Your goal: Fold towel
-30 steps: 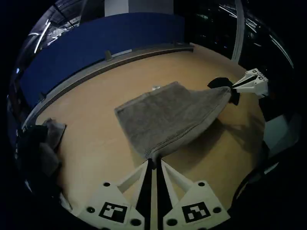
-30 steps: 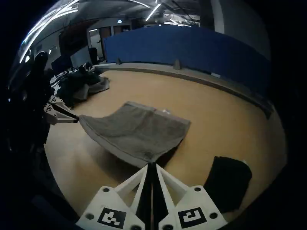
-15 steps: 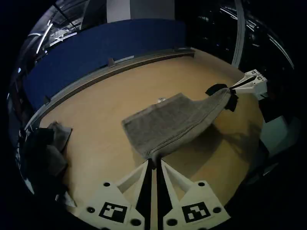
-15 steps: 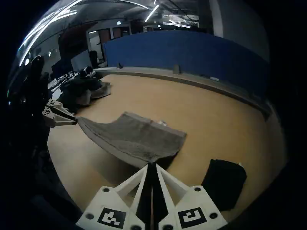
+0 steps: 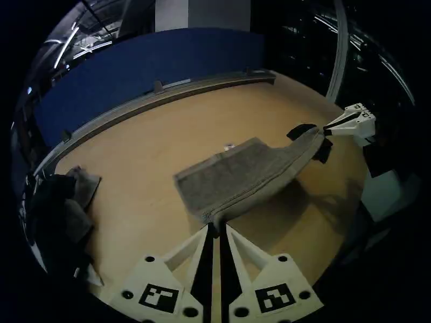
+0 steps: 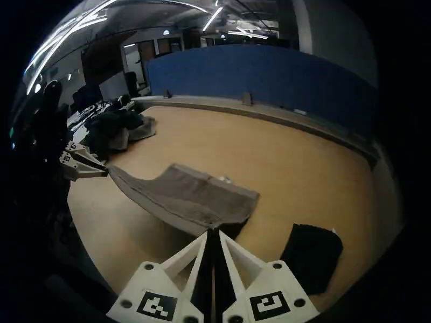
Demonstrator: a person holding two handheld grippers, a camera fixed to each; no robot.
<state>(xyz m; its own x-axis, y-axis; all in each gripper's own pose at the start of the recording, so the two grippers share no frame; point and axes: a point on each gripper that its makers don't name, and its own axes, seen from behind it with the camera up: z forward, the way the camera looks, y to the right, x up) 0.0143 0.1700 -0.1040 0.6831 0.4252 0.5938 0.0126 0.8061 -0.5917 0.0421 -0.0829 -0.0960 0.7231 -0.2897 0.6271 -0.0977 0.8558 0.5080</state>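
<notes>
Table [image 5: 134,156]: the far half of the towel [image 5: 237,175] lies flat on it.

Towel: over the last second its near edge has risen and advanced toward the far edge. Judged: the fold is under way.

Left gripper [image 5: 215,229] and right gripper [image 6: 214,232]: each is clamped tight on one near corner, with the raised edge slung between them.

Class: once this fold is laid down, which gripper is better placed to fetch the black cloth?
Right. The black cloth lies on the table close beside the right gripper, which pinches a towel corner; the left gripper is across the towel's width from it.
</notes>
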